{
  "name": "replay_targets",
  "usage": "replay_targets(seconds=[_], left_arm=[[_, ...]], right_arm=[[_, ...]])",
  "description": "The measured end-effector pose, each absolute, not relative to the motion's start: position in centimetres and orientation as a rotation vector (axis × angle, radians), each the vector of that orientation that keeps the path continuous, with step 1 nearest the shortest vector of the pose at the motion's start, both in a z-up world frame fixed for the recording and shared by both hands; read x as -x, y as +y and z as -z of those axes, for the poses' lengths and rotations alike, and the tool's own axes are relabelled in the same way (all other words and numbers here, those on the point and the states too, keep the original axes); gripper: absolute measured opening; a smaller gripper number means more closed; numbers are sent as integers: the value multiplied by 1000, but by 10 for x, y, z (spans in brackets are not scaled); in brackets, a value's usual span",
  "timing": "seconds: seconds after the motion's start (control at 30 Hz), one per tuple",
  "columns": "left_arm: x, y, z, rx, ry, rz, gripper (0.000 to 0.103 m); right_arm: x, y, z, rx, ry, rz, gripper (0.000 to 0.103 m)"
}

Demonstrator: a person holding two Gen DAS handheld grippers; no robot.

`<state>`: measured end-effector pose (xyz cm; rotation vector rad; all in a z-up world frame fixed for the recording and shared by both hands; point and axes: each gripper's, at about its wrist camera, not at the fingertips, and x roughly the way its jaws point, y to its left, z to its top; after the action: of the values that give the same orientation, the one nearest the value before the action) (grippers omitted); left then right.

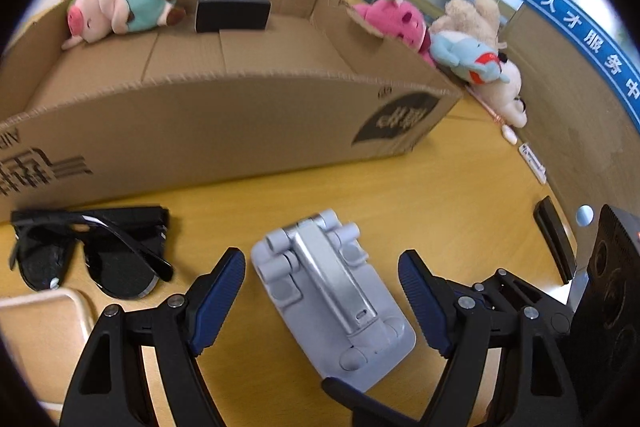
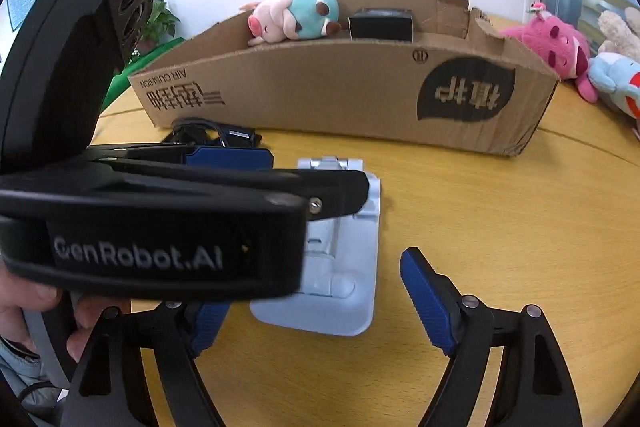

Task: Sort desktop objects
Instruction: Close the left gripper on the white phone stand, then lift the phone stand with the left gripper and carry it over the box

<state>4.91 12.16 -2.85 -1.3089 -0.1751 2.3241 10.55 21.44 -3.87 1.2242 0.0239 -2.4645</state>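
So far: pig plush [image 1: 120, 3], black case [image 1: 232, 10] in cardboard box [image 1: 240, 115]. Phone stand [image 1: 332, 299], sunglasses [image 1: 92, 251] remain on tabletop [image 1: 460, 195]. Left tongs [image 1: 322, 301] released, straddling stand; right tongs [image 2: 316, 303] released, empty.

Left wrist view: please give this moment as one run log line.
left hand-held gripper: open, astride grey folding phone stand | pads: not touching | cardboard box: behind

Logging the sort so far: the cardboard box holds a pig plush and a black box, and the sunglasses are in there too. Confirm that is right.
Not quite. The cardboard box holds the pig plush and the black box, but the sunglasses are not in it. They lie on the yellow table in front of the box, left of the grey phone stand. The left wrist view shows this.
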Motion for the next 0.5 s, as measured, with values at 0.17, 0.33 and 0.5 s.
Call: replay_targets(seconds=[0.17,0.33,0.5], left_arm=[[-53,134,37,1353,-91,-2322,67],[-54,133,37,1373,-73,-2338,59],[-55,132,37,1377,-96,-2344,58]], right_arm=[[-109,208,47,-1240,72,2465,73],[-109,204,49,-1235,97,2480,69],[-110,208,50,-1227,88,2475,68]])
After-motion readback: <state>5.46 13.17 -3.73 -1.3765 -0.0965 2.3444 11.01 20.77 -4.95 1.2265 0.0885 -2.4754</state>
